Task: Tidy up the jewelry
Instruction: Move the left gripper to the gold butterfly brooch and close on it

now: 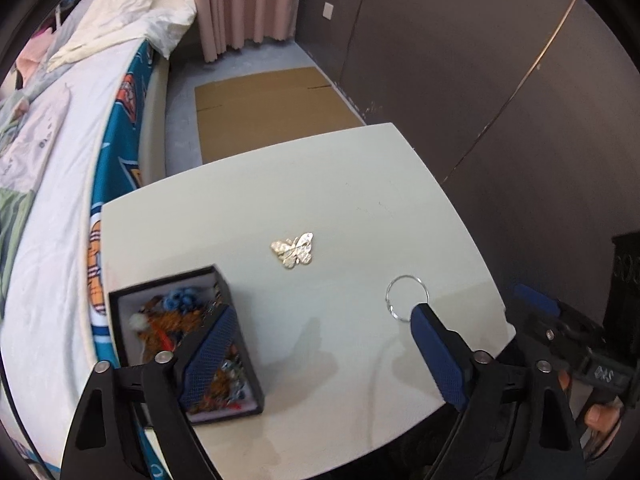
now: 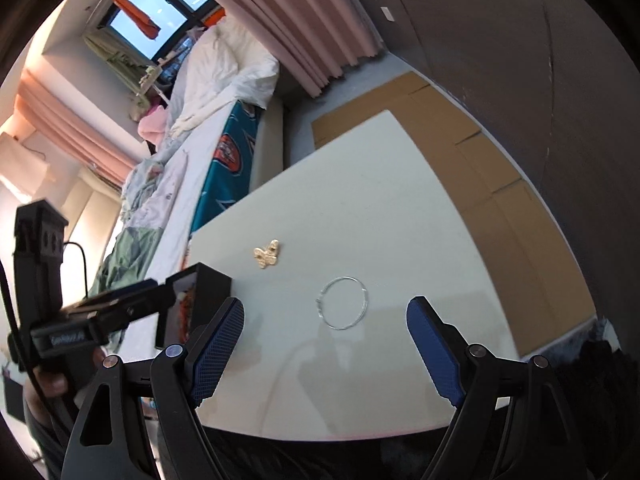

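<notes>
A gold butterfly brooch [image 1: 293, 249] lies near the middle of the white table [image 1: 360, 184]. A thin silver hoop [image 1: 406, 298] lies to its right. A black jewelry box [image 1: 172, 328] with colourful pieces inside sits at the table's left edge. My left gripper [image 1: 324, 320] is open above the table, its left finger over the box, its right fingertip at the hoop. In the right wrist view, my right gripper [image 2: 326, 314] is open just in front of the hoop [image 2: 343, 303]; the brooch [image 2: 267, 255] and box [image 2: 204, 292] lie beyond.
A bed [image 1: 60, 168] with white and teal covers runs along the table's left side. Flat cardboard [image 1: 264, 108] lies on the floor beyond the table. A dark wall [image 1: 480, 60] stands to the right. Pink curtains [image 1: 244, 0] hang at the back.
</notes>
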Tool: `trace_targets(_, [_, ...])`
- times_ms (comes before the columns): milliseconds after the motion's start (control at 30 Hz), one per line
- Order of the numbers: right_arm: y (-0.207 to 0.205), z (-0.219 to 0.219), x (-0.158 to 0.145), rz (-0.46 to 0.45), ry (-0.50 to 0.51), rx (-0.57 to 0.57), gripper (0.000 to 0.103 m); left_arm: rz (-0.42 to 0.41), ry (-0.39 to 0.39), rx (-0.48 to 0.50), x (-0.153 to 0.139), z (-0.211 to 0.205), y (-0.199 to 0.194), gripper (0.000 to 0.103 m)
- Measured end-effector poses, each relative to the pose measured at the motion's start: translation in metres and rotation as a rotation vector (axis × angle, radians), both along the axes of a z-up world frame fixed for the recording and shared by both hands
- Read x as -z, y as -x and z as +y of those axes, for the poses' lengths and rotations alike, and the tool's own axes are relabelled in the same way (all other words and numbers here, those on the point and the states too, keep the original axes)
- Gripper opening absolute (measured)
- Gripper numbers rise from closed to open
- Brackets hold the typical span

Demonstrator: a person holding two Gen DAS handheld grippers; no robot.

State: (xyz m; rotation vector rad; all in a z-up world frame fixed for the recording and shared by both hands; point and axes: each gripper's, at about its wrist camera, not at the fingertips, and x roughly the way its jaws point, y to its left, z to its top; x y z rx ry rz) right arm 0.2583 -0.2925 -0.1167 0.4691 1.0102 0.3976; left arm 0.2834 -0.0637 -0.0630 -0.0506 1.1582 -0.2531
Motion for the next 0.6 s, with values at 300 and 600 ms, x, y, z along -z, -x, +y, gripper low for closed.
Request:
trace_targets(300, [-0.01,-0.028,0.025,0.048,0.045,0.057,0.084,0.081,-0.083,-0.015,0.033,-0.021,-0.043,0.075])
trace_targets(600, [-0.023,-0.037,0.043,0.088,0.048,0.043,0.084,0.154,-0.157,-0.055,0.072,-0.02,-0.075,0.069])
